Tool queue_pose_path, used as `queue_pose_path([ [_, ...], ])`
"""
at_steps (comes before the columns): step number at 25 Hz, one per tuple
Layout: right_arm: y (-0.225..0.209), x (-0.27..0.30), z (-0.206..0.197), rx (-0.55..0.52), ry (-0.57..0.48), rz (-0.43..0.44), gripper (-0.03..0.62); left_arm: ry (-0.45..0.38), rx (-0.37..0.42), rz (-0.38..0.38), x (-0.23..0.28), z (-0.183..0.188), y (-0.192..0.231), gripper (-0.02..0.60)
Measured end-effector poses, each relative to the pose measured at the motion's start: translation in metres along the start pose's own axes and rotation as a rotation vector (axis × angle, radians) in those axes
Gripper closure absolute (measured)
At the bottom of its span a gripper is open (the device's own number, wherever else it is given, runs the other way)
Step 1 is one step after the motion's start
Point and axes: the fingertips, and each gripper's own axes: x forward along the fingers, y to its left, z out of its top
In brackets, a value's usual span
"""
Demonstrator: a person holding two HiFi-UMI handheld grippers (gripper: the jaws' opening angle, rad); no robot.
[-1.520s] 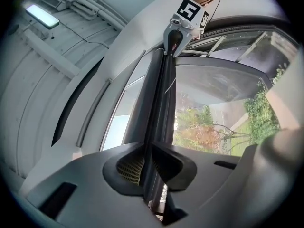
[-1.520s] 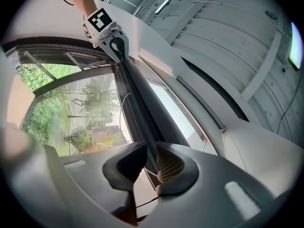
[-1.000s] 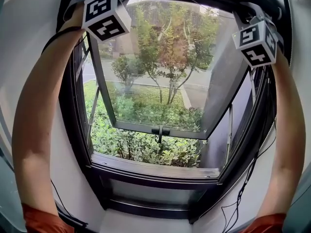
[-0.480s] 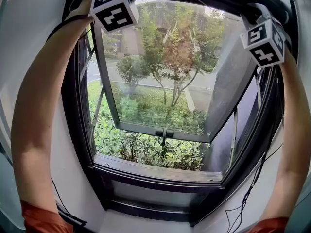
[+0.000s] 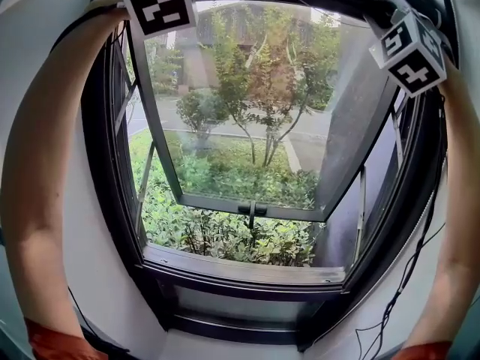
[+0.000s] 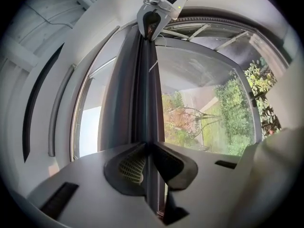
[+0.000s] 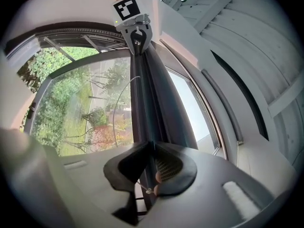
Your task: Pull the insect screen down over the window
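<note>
The insect screen's dark pull bar [image 6: 145, 89] runs along the top of the window frame. My left gripper [image 6: 148, 148] is shut on one end of it, and its jaws have just been closing with the bar between them. My right gripper [image 7: 152, 151] is shut on the other end of the bar [image 7: 149, 94], and its jaws have also just been closing. Each gripper view shows the other gripper at the far end. In the head view only the marker cubes show, left [image 5: 160, 4] and right [image 5: 411, 49], raised at the window's top corners; the bar is out of sight there.
The glass sash [image 5: 247, 126] stands pushed outward, with its handle [image 5: 253, 210] at the bottom rail. Below lies the sill [image 5: 240, 270]. A thin cable [image 5: 409, 268] hangs down the right side of the dark frame. Shrubs and trees lie outside.
Both marker cubes have shifted slightly upward and rolled a little. The left one has also moved to the left. The window sash has not moved.
</note>
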Motion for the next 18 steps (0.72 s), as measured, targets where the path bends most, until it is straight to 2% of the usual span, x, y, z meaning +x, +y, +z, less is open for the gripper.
queue_pose_path([
  [2, 0.001, 0.001, 0.001, -0.016, 0.0, 0.023, 0.543, 0.009, -0.012, -0.013, 0.0, 0.0, -0.001, 0.532],
  [5, 0.002, 0.003, 0.008, -0.017, 0.009, 0.055, 0.545, 0.016, 0.021, -0.024, -0.001, -0.004, -0.002, 0.534],
  [10, 0.002, -0.003, 0.0, -0.103, 0.054, 0.063, 0.549, -0.059, 0.018, -0.034, 0.001, 0.007, -0.004, 0.534],
  [18, 0.0, 0.0, 0.006, -0.118, 0.037, 0.05, 0.551, -0.022, 0.009, -0.041, 0.001, 0.0, -0.001, 0.534],
])
